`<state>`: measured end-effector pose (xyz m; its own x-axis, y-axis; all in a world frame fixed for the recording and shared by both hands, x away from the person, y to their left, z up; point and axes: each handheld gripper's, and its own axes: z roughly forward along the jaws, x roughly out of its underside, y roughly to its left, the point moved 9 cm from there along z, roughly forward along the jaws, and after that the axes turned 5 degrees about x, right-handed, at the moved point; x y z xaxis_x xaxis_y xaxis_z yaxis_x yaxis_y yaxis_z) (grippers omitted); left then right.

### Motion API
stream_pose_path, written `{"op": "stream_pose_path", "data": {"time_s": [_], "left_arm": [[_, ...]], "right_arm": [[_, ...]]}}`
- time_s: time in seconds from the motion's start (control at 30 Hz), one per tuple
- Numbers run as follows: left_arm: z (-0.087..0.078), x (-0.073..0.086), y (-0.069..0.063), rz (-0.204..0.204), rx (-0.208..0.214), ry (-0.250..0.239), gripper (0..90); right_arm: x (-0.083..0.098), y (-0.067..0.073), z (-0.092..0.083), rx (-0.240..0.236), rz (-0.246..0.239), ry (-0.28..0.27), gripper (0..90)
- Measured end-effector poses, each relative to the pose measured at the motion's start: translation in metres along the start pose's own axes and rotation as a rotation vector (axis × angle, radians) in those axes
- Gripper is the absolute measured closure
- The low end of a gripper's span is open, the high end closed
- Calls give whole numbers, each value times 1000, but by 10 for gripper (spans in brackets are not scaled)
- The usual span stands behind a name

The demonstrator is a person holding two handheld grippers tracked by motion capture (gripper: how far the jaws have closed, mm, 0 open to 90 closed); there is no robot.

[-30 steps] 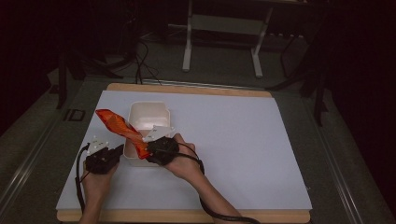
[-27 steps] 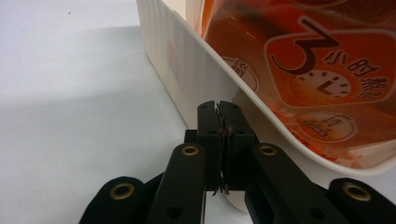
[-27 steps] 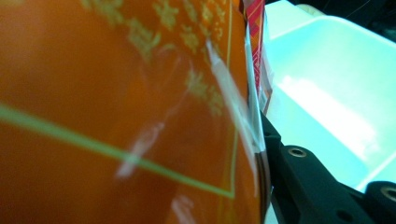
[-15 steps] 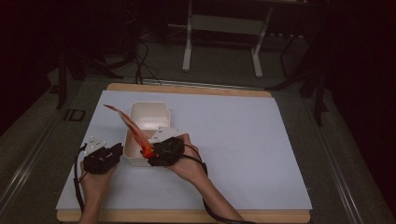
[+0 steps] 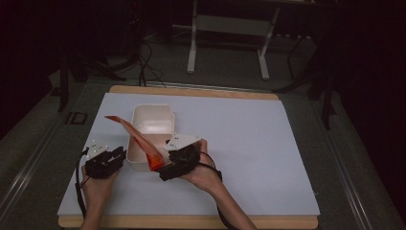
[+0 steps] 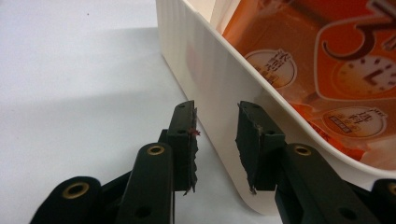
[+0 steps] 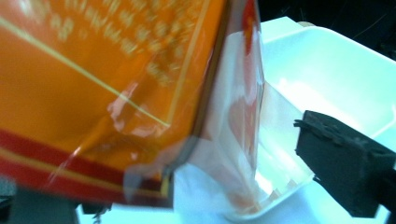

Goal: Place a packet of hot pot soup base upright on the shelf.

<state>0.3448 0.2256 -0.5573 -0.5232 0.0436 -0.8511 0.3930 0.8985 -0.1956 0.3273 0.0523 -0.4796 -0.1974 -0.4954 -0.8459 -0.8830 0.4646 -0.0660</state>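
Since the earlier frames the orange packet point(image 5: 139, 140) has tipped further down over the cream container point(image 5: 153, 120), and the left hand-held gripper point(image 5: 116, 156) has closed in on the container's near left corner. Seen from the high view, the packet now slants from a raised tip at the upper left down to its lower end at the container's near rim, where the right hand-held gripper point(image 5: 160, 165) meets it. That container sits on the white table point(image 5: 249, 153), toward its left half. In the left gripper view the jaws stand spread, one on each side of the container's ribbed outer wall point(image 6: 217, 88), with a gap visible on both sides (so nothing is pinched there), while the packet's printed orange face point(image 6: 322, 56) lies inside, above the rim. In the right gripper view the packet point(image 7: 107, 88) looms close and blurred across the left, its clear edge hanging down into the container point(image 7: 336, 70); one black jaw shows at the right, well apart from the film, and the other is hidden behind the packet, so whether this gripper is pinching the packet cannot be told. A hand point(image 5: 203, 175) holds the right gripper, and another hand point(image 5: 95, 187) holds the left.
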Motion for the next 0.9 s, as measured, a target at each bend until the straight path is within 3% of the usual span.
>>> {"op": "stream_pose_path", "data": {"time_s": [0.13, 0.5, 0.77, 0.9], "left_arm": [[0, 0, 0, 3, -1, 0, 679], [0, 0, 0, 8, -4, 0, 675], [0, 0, 2, 10, -15, 3, 673], [-1, 0, 4, 7, -31, 4, 672]], "right_arm": [[8, 2, -8, -5, -18, 15, 122], [31, 0, -26, -55, -12, 28, 124], [51, -21, -41, -30, 46, 35, 135], [61, -36, -47, 18, 85, 33, 138]]}}
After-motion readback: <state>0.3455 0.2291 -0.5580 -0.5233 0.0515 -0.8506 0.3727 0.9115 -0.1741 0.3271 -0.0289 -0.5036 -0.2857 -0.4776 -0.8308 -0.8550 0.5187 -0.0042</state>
